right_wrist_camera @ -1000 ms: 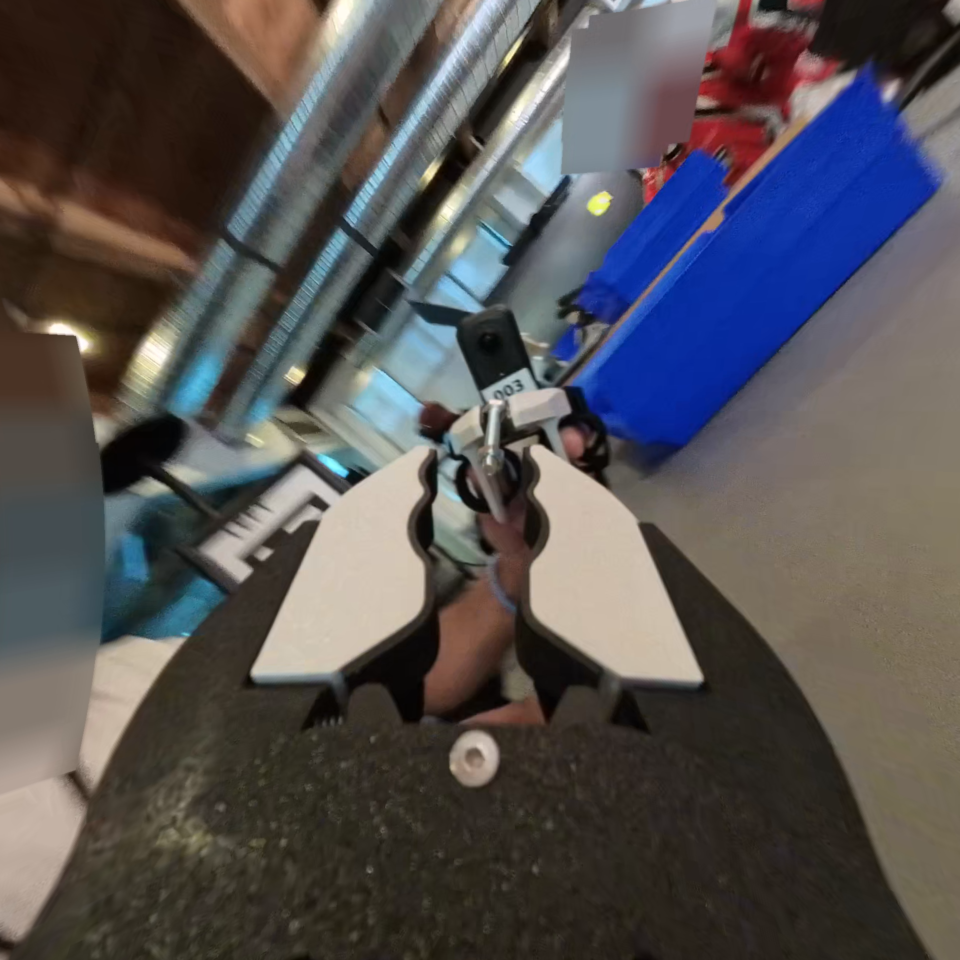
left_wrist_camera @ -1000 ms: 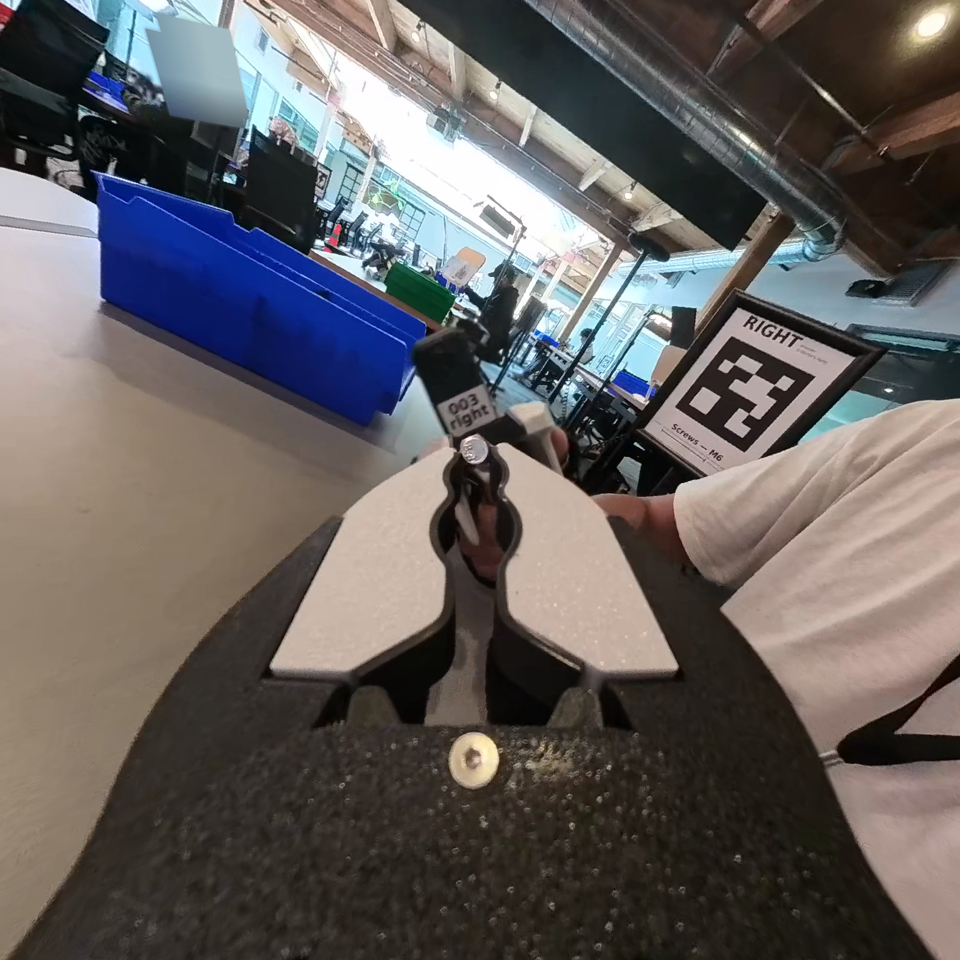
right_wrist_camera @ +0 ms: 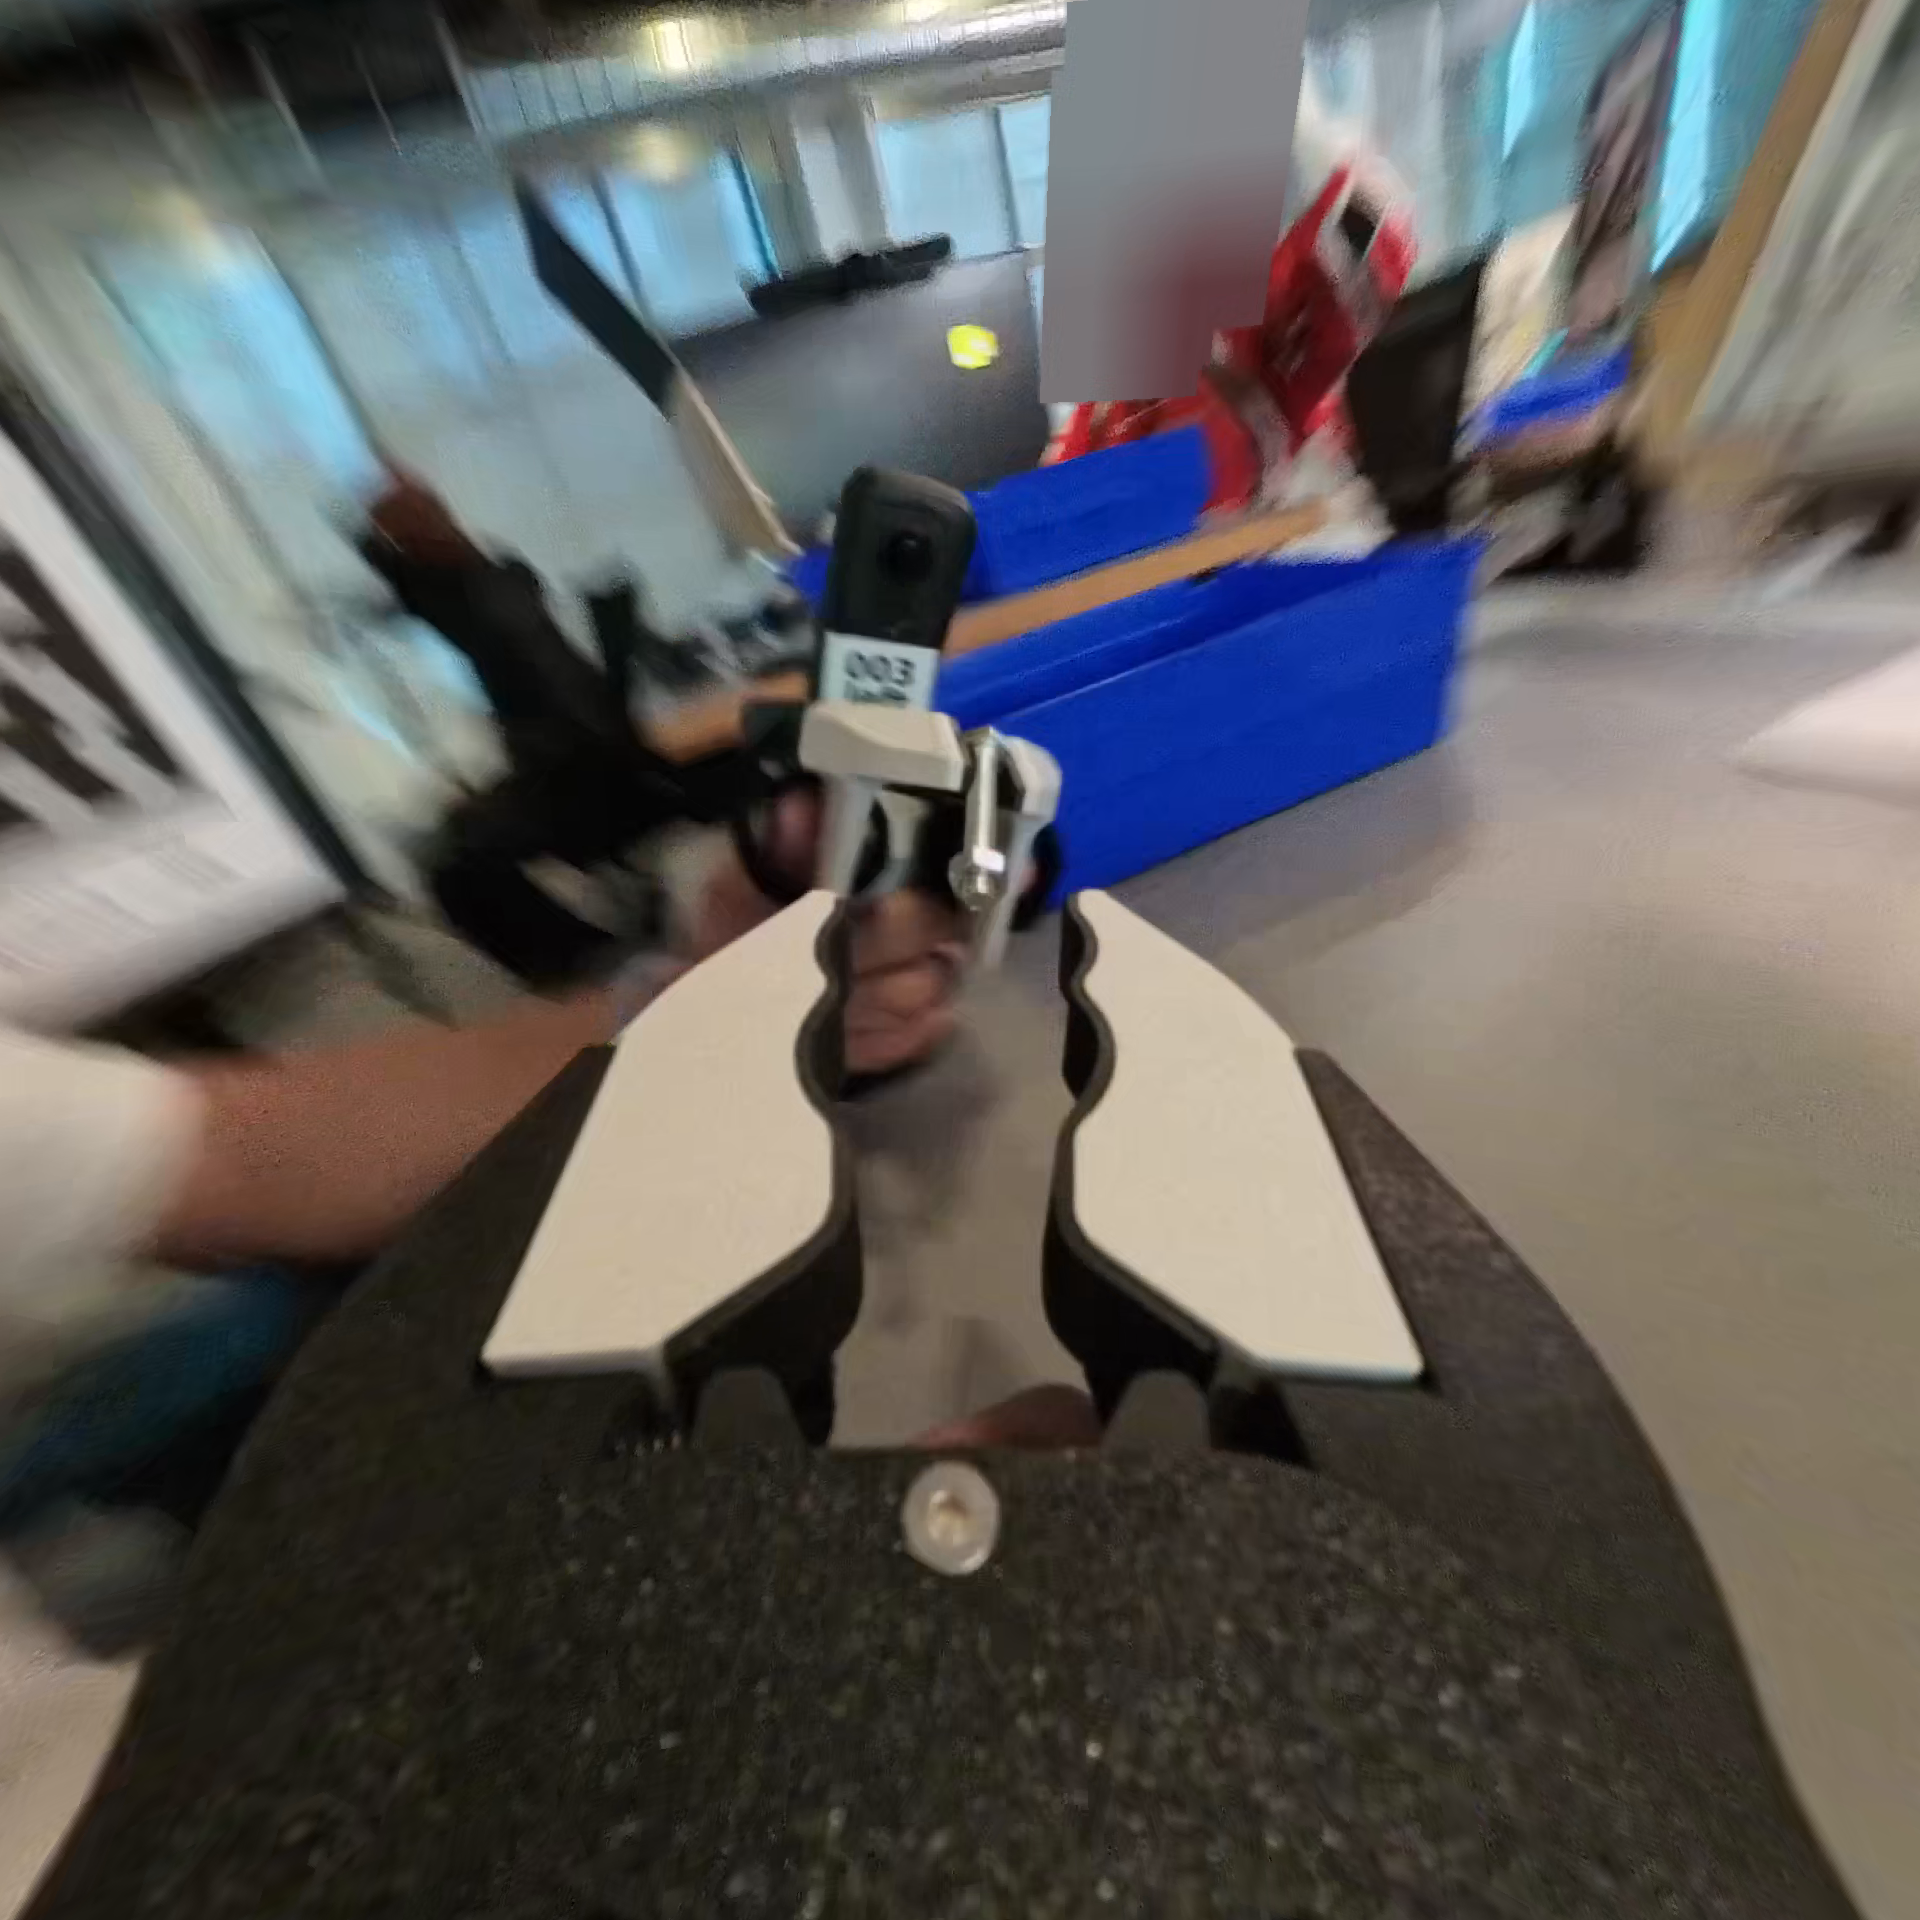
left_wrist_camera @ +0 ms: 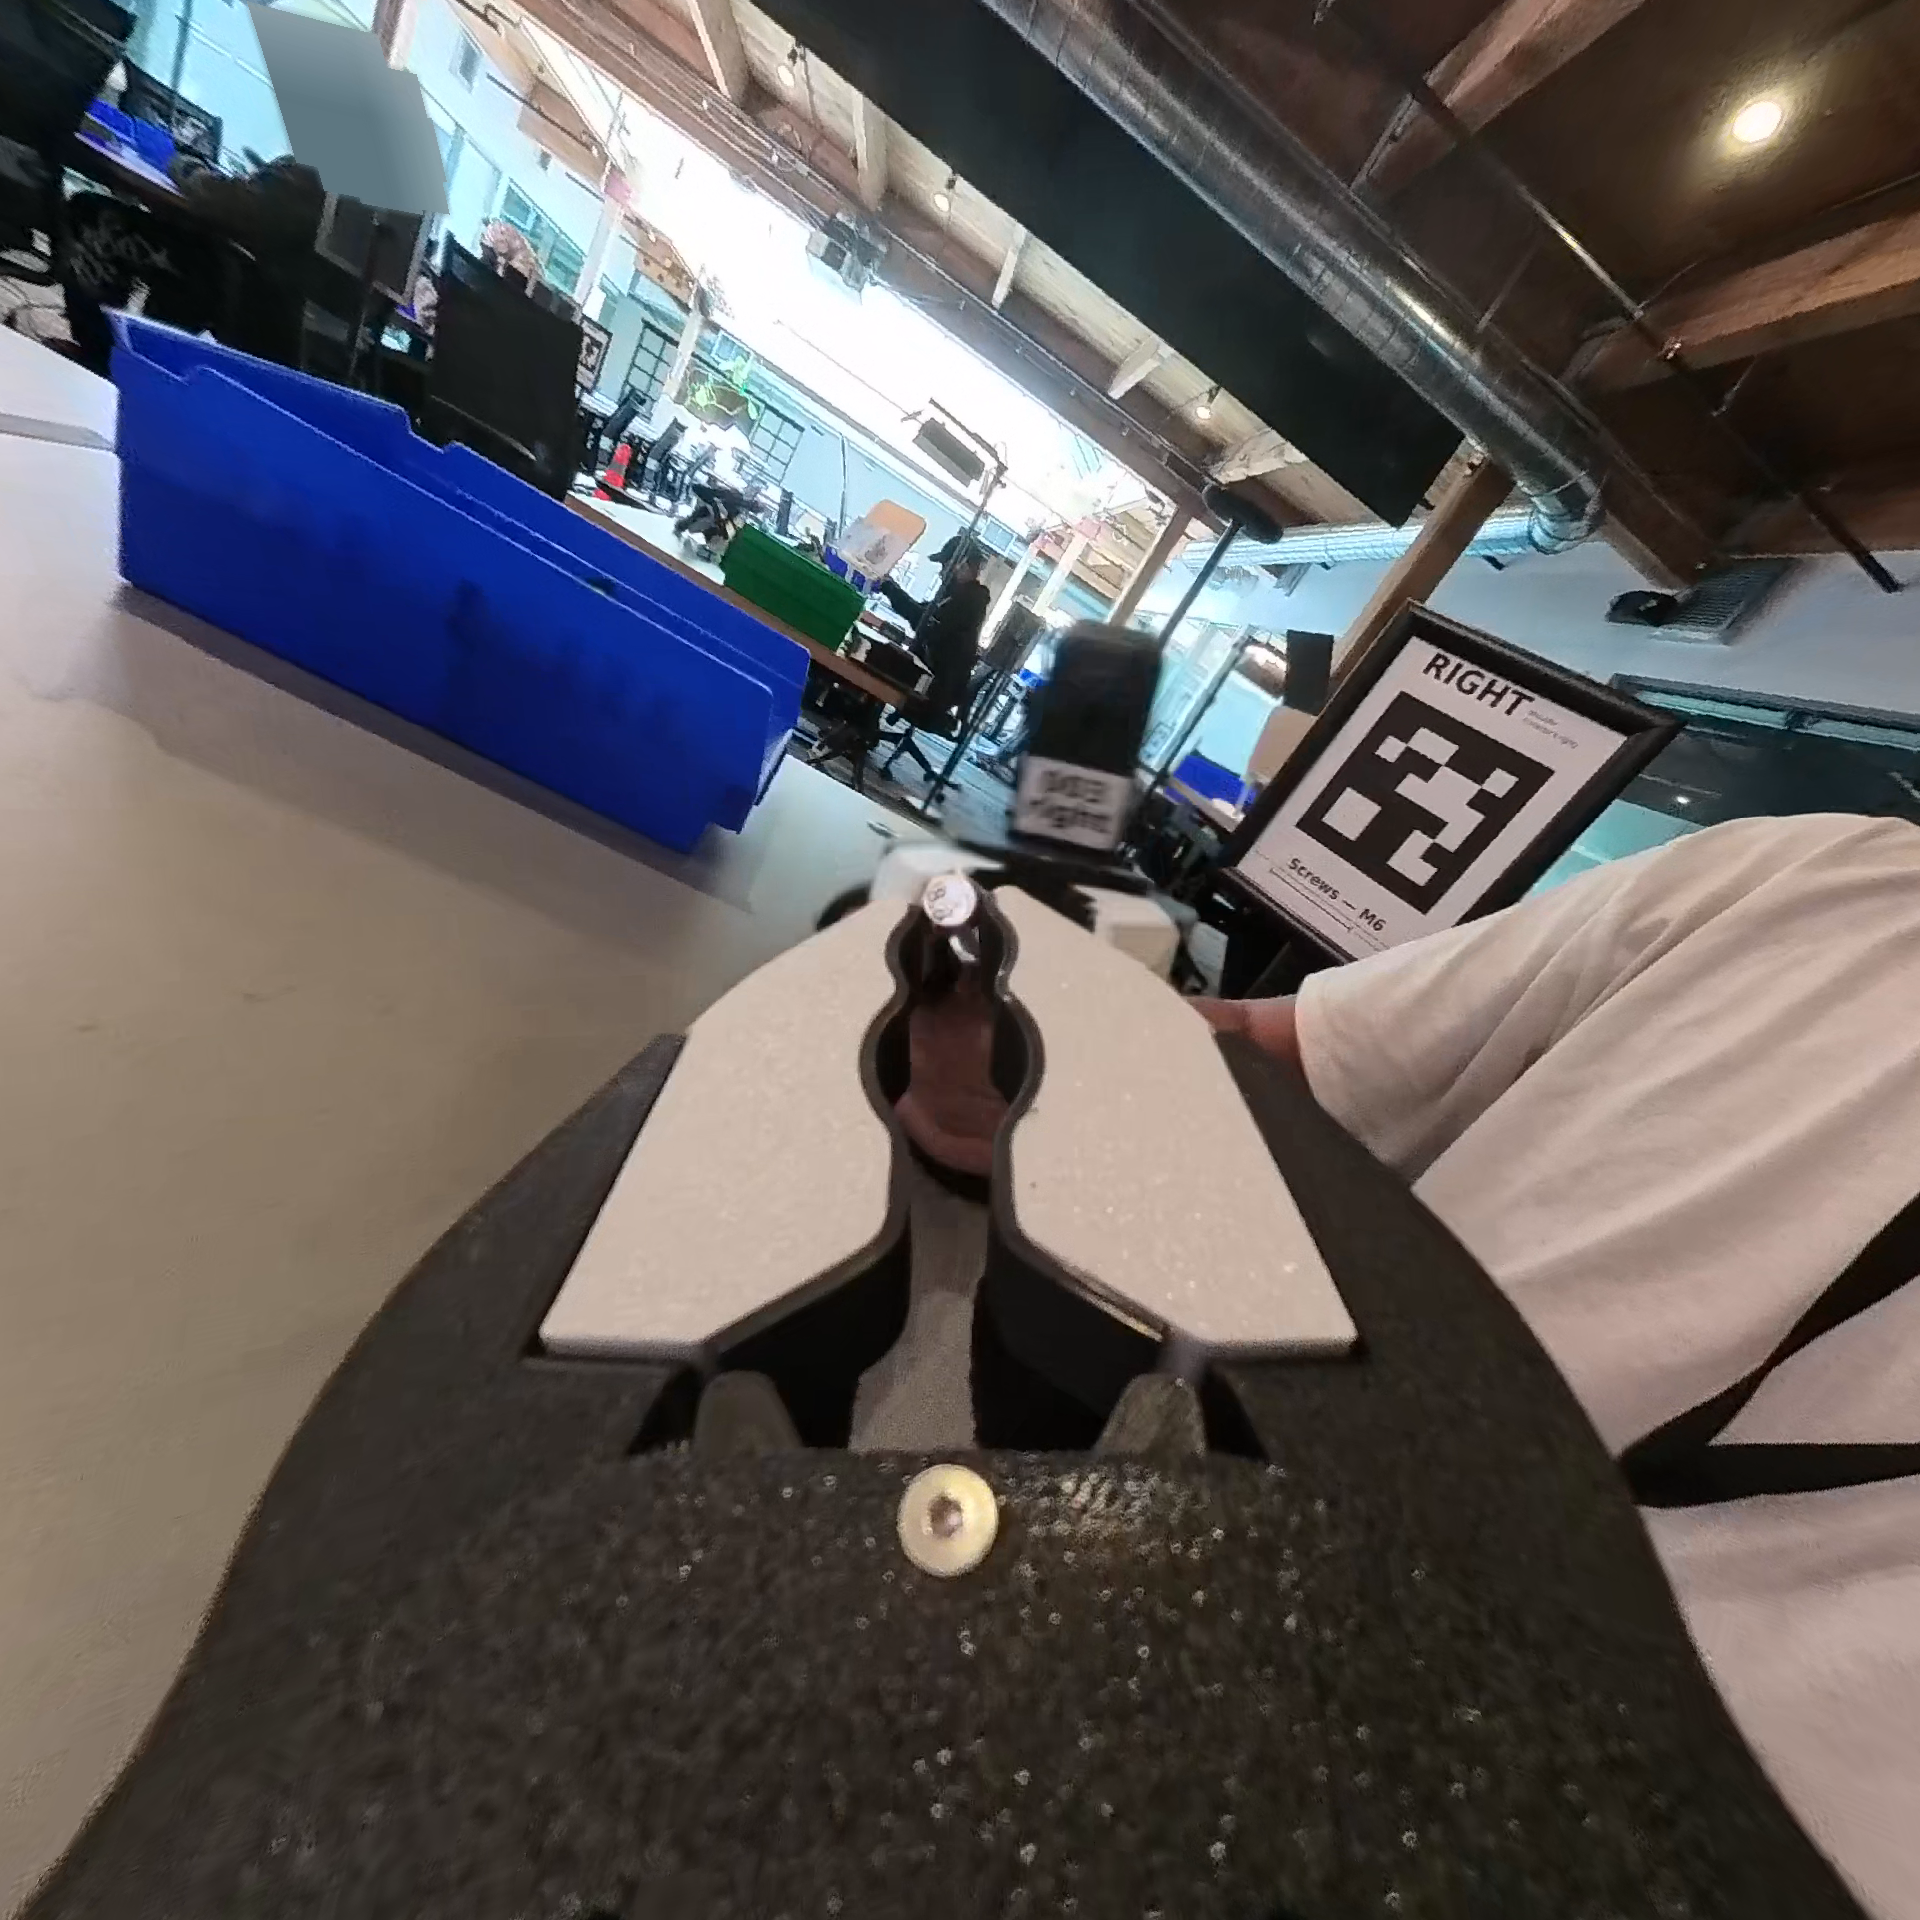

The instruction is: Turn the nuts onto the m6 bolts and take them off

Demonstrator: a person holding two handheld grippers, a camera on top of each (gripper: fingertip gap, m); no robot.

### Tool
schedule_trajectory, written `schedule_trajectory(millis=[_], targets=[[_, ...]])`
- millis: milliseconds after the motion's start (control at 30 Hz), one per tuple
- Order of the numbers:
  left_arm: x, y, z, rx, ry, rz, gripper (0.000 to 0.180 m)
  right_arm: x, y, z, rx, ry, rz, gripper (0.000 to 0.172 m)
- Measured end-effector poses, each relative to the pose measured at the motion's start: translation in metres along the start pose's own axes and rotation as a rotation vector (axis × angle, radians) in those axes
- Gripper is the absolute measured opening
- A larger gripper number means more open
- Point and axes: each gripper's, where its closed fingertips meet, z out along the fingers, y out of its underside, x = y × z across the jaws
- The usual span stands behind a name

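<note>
My left gripper point(left_wrist_camera: 951, 920) is shut on a silver M6 bolt point(left_wrist_camera: 949, 900); its round head shows at the fingertips. In the right wrist view the left gripper point(right_wrist_camera: 935, 774) holds this bolt point(right_wrist_camera: 984, 800) upright, with a silver nut point(right_wrist_camera: 982, 862) threaded near its lower end. My right gripper point(right_wrist_camera: 951, 925) is open and empty. The bolt and nut lie just beyond its fingertips, untouched. The right gripper also shows blurred in the left wrist view point(left_wrist_camera: 1081, 821), just past the bolt.
A blue bin point(left_wrist_camera: 436, 613) stands on the grey table point(left_wrist_camera: 260, 987) at the left; it also shows in the right wrist view point(right_wrist_camera: 1247, 717). A framed marker sign point(left_wrist_camera: 1423, 790) stands at the right. A person's white sleeve point(left_wrist_camera: 1610, 1091) fills the right side. My left and right fingertips are right by each other.
My right gripper's jaws have spread wider and it has swung, so the bolt end and nut now sit beyond its tips instead of between them. My left gripper keeps its hold on the bolt.
</note>
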Motion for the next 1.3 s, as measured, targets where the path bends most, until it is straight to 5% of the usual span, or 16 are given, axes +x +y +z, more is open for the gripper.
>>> schedule_trajectory(millis=[167,267,367,500,733,800,867,967,1200,1300], targets=[[-0.003,0.004,0.002,-0.024,-0.035,0.046,0.009,0.005,-0.005,0.003,0.186,-0.321,0.884,0.034],[-0.004,0.008,0.004,-0.048,-0.058,0.064,0.009,0.003,0.001,0.004,0.2,-0.348,0.913,0.011],[-0.004,0.007,0.004,-0.043,-0.047,0.049,0.009,0.001,0.004,0.007,0.174,-0.295,0.805,0.01],[-0.003,0.007,0.003,-0.036,-0.023,0.017,0.009,0.004,0.0,0.006,0.069,-0.09,0.271,0.01],[-0.001,0.009,0.004,-0.044,0.01,-0.026,0.009,0.01,-0.002,0.002,-0.179,0.329,-1.272,0.01],[-0.002,0.011,0.005,-0.053,0.002,-0.031,0.009,0.012,-0.003,0.0,-0.209,0.399,-1.541,0.01],[-0.003,0.012,0.006,-0.059,0.0,-0.03,0.009,0.013,-0.003,-0.001,-0.199,0.429,-1.617,0.01],[0.001,0.009,0.005,-0.045,0.013,-0.018,0.009,0.002,0.001,-0.004,-0.13,0.326,-1.331,0.024],[0.003,-0.002,-0.002,0.011,0.012,0.011,0.009,0.002,-0.015,-0.001,0.07,-0.108,0.304,0.034],[0.002,-0.001,-0.001,0.006,-0.007,0.041,0.009,0.005,-0.016,0.001,0.133,-0.233,0.634,0.028]])
